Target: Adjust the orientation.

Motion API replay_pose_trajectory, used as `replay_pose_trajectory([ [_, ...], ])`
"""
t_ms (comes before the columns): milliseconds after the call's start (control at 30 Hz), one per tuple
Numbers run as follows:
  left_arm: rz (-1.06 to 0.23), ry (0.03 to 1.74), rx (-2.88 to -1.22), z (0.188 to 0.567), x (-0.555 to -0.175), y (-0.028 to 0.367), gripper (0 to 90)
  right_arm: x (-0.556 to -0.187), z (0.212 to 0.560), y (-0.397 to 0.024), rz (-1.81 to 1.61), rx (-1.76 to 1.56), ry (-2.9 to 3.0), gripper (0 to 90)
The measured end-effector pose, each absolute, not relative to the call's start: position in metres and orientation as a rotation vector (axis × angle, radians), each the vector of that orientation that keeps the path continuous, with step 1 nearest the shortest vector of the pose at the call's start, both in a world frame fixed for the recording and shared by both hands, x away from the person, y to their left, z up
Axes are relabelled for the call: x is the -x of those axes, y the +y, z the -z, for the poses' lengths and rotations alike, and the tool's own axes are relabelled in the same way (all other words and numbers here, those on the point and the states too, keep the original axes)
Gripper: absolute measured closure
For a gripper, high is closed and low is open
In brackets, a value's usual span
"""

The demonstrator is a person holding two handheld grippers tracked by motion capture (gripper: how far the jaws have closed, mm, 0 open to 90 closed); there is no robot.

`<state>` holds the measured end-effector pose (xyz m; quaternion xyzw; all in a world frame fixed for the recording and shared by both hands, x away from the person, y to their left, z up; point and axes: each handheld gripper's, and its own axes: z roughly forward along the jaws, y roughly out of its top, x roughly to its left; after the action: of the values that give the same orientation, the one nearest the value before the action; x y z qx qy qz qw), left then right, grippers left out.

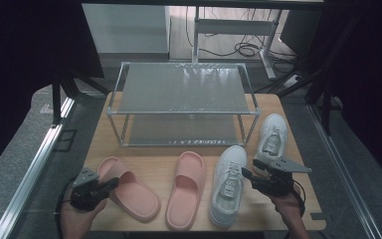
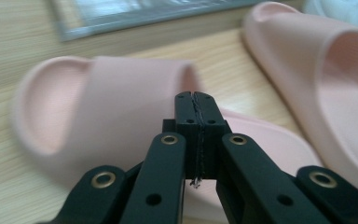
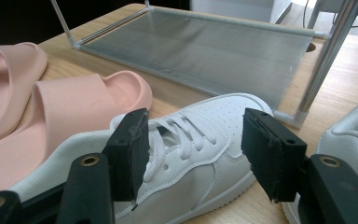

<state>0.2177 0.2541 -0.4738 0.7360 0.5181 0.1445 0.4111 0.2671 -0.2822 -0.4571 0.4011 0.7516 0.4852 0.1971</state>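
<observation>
Reading the table from left to right, the left gripper sits at the near left corner with its jaws pressed together on nothing, its tips at the edge of the left pink slide sandal. In the left gripper view that sandal's strap lies directly ahead, at 12 o'clock from the closed tips. In the high view, its long axis runs from 10 o'clock at the toe end to 4 o'clock at the near end. The second pink slide sandal lies just beside it, its long axis close to 12–6 o'clock. Next comes the near white sneaker, toe toward the two-tier shoe rack at 12 o'clock. The right gripper has its jaws spread apart, its tips at the sneaker's right flank and pointing toward 9 o'clock in the high view; in the right gripper view the laces show between the two pads, neither of which presses on the shoe. The far white sneaker stands at 1 o'clock from that gripper, beside the rack's right front leg. Judged from this layout, each hand is nearer its own pair, and the right gripper is the one set up to close on a shoe.
</observation>
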Motion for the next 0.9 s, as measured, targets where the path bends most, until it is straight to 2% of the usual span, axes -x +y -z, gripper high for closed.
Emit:
replay_pose_trajectory([
  [467, -0.419, 1.440, -1.791, 0.482, -0.210, 0.296, 90.0, -0.268, 0.460, -0.284, -1.350, -1.144, 2.103, 42.0],
  [900, -0.369, 1.519, -1.830, 0.510, -0.225, 0.301, 90.0, -0.269, 0.460, -0.285, -1.344, -1.151, 2.099, 42.0],
])
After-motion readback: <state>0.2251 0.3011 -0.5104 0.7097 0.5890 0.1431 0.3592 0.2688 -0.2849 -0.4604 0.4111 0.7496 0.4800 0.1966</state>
